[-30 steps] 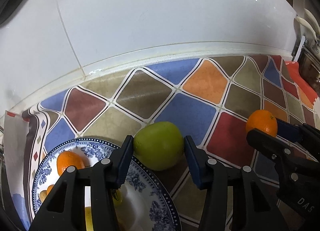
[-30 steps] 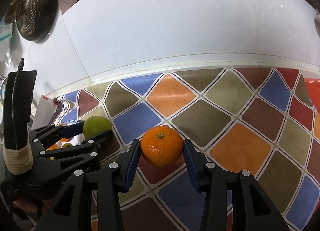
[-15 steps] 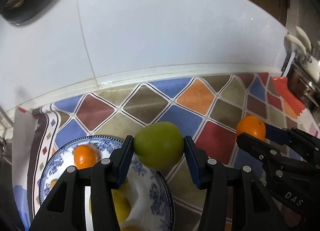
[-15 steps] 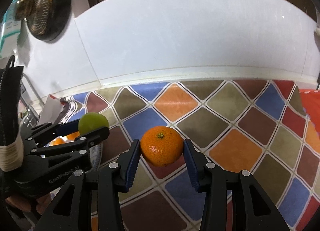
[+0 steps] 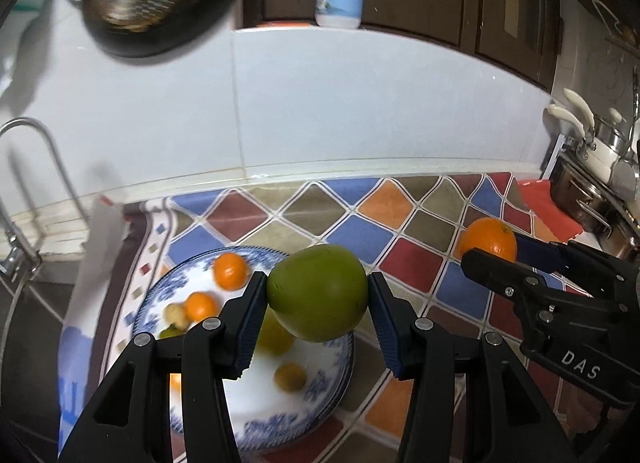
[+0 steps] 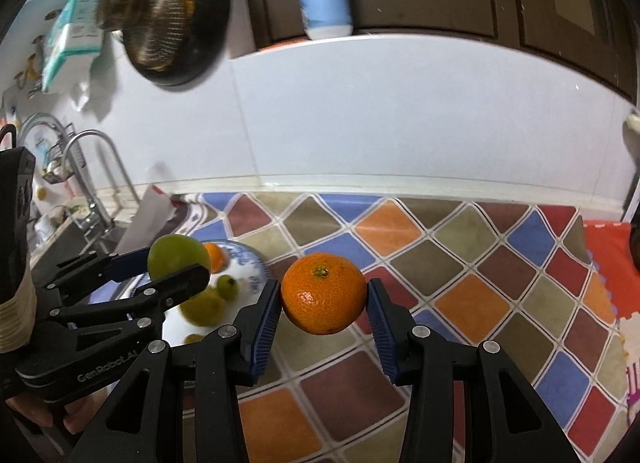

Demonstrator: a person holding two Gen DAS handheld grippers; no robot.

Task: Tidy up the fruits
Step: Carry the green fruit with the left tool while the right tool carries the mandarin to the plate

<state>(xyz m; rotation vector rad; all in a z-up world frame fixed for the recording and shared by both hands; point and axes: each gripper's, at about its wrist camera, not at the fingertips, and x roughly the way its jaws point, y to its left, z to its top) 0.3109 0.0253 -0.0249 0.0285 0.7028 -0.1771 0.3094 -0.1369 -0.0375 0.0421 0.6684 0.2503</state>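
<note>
My left gripper point(image 5: 317, 297) is shut on a green apple point(image 5: 318, 293) and holds it in the air above the right side of a blue-and-white plate point(image 5: 264, 429). The plate holds two small oranges point(image 5: 229, 271), yellow-green fruits and small pale ones. My right gripper point(image 6: 324, 297) is shut on an orange point(image 6: 324, 293), held above the tiled cloth to the right of the plate point(image 6: 256, 263). The orange also shows in the left wrist view point(image 5: 488, 243), and the apple in the right wrist view point(image 6: 176, 255).
A colourful diamond-patterned cloth point(image 6: 460, 283) covers the counter. A white tiled wall point(image 5: 360, 103) stands behind. A tap and sink point(image 6: 92, 183) are at the left. A strainer in a dark pan point(image 6: 172, 19) hangs above. Pots point(image 5: 600, 167) stand at the right.
Both grippers have risen with their fruit, so more of the wall, cupboards and plate shows. The apple now hangs over the plate's right side.
</note>
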